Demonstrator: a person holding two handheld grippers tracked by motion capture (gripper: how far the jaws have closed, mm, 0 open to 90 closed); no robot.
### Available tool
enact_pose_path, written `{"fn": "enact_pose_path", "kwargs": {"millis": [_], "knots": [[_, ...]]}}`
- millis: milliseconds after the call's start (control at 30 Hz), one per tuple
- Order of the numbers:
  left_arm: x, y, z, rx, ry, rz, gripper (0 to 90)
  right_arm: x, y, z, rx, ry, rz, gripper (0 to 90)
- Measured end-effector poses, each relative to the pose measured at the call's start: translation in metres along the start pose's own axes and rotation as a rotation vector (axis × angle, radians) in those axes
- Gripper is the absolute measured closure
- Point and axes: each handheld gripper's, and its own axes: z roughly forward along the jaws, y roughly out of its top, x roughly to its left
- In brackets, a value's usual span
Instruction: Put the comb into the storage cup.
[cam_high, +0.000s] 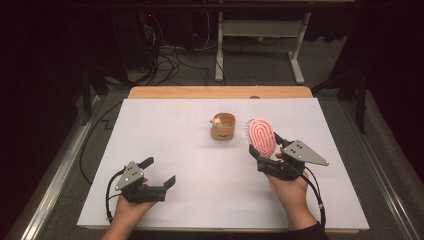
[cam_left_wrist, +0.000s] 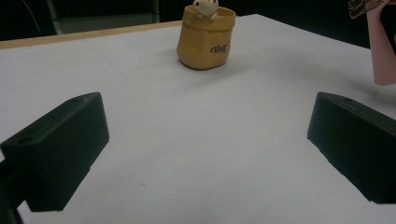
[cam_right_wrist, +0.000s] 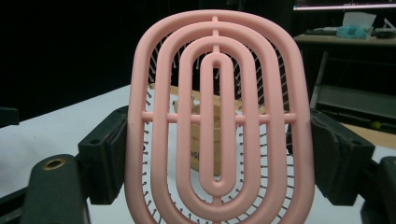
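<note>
Pink hairbrush (cam_high: 262, 136) was found held upright above the white table (cam_high: 165, 130), near its right-centre, clamped across the lower head in the right gripper (cam_high: 270, 156). In the right gripper view the jaws were seen closed against both outer edges of the brush (cam_right_wrist: 218, 116), the open ribbed back facing the camera and the bristles pointing away. The brush was judged light and fairly stiff, a slotted plastic frame with thin pins; the smooth rim could slip if tilted, so the side edges of the head were judged the best purchase, the pins being avoided. The right hand (cam_high: 290, 192) was raised, gripper angled up and forward toward the yellow cup (cam_high: 223, 126), which stood just beyond. The left gripper (cam_high: 155, 172) was resting low near the front-left edge, jaws wide apart and empty.
</note>
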Motion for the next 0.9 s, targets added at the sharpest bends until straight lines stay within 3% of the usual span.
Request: {"fn": "enact_pose_path", "kwargs": {"millis": [100,300,433,633,900], "knots": [[-0.003,0.001,0.0,-0.004,0.0,0.004,0.0,0.003,-0.002,-0.003,-0.004,-0.009,-0.036,20.4],[-0.008,0.004,-0.001,-0.005,-0.01,0.014,0.0,0.001,-0.004,-0.011,-0.02,-0.021,-0.033,20.4],[-0.013,0.011,0.0,-0.009,-0.031,-0.011,0.0,-0.001,-0.003,-0.017,-0.037,-0.039,-0.036,20.4],[-0.022,0.028,0.003,-0.01,-0.046,0.022,0.0,-0.003,-0.004,-0.018,-0.041,-0.054,-0.026,20.4],[-0.031,0.046,0.011,-0.015,-0.059,0.044,0.0,0.0,-0.002,-0.015,-0.047,-0.037,-0.031,20.4]]}}
